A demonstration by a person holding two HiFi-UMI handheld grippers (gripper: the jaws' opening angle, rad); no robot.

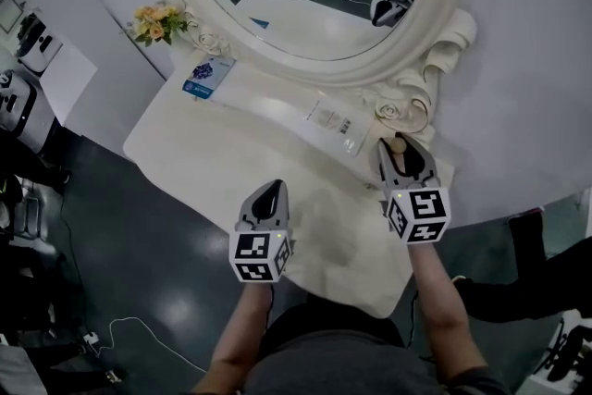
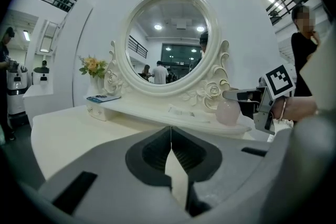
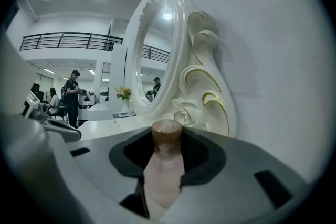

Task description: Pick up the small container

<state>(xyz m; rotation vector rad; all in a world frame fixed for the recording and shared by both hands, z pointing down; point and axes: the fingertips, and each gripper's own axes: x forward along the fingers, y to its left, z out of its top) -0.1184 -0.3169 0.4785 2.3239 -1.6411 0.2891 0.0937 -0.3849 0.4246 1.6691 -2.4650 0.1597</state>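
Note:
The small container (image 3: 164, 168) is a pale pink bottle with a brown cap. It stands upright between the jaws of my right gripper (image 3: 166, 150), which press on its sides. In the head view the cap (image 1: 399, 143) shows at the tip of the right gripper (image 1: 404, 164), by the mirror's rose ornament at the right end of the shelf. From the left gripper view the round pink container (image 2: 229, 112) sits at shelf level in the right gripper (image 2: 245, 96); I cannot tell whether it touches the shelf. My left gripper (image 1: 268, 201) hovers over the table's front, shut and empty (image 2: 170, 150).
A cream vanity table (image 1: 185, 153) carries a large oval mirror (image 1: 435, 42) with a low shelf (image 1: 277, 102). A flower bunch (image 1: 155, 21), a blue card (image 1: 207, 76) and a paper label (image 1: 333, 120) lie along it. A person (image 2: 302, 44) stands at the right.

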